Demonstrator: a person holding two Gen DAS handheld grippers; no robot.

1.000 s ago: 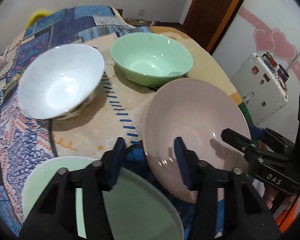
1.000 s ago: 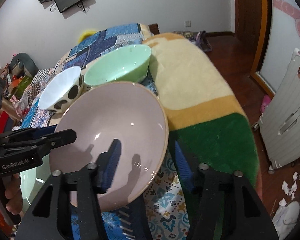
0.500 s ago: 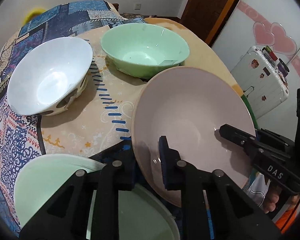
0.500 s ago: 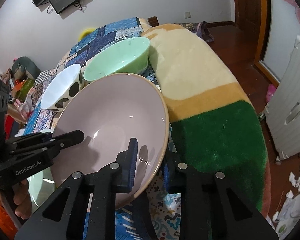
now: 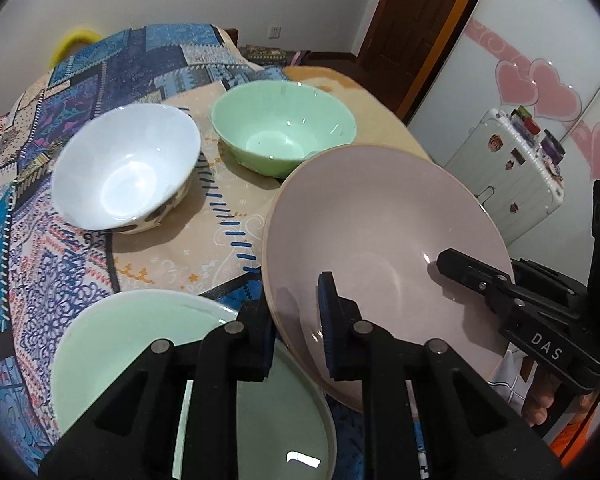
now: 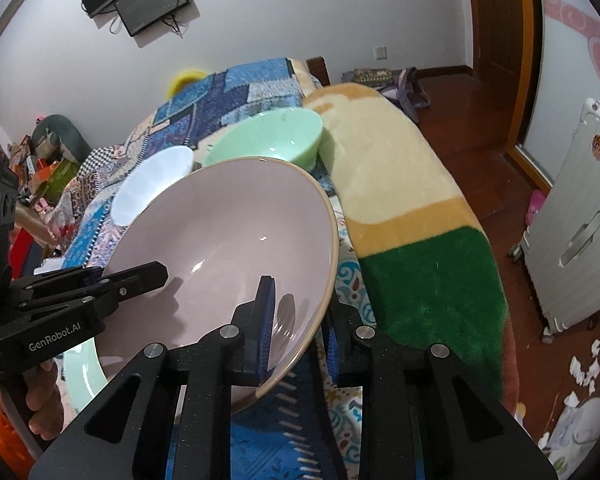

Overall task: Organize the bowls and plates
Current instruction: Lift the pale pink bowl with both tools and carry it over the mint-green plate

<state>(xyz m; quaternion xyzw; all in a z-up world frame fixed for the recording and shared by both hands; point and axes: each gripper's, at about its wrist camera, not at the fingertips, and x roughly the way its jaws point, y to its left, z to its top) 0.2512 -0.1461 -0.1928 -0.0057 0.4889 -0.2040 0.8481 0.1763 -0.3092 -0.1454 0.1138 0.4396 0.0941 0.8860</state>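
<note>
A wide pale pink plate (image 5: 380, 240) hangs tilted above the bed, held by both grippers. My left gripper (image 5: 298, 322) is shut on its near left rim, one pad inside the dish and one beneath. My right gripper (image 6: 298, 324) is shut on the opposite rim of the pink plate (image 6: 228, 240); it also shows at the right of the left wrist view as the right gripper (image 5: 472, 276). A light green plate (image 5: 140, 352) lies below the left gripper. Farther back sit a white bowl (image 5: 126, 164) and a green bowl (image 5: 284, 124), both upright.
The dishes rest on a patterned blue quilt (image 5: 40, 240) over a bed, with a cream, yellow and green fleece blanket (image 6: 412, 216) along its right side. A white suitcase (image 6: 580, 232) stands on the wooden floor at right. Paper scraps (image 6: 584, 368) litter the floor.
Both grippers went from open around the pink plate's rim to shut on it. The plate has since risen off the quilt and tilted, and both views have lifted with it.
</note>
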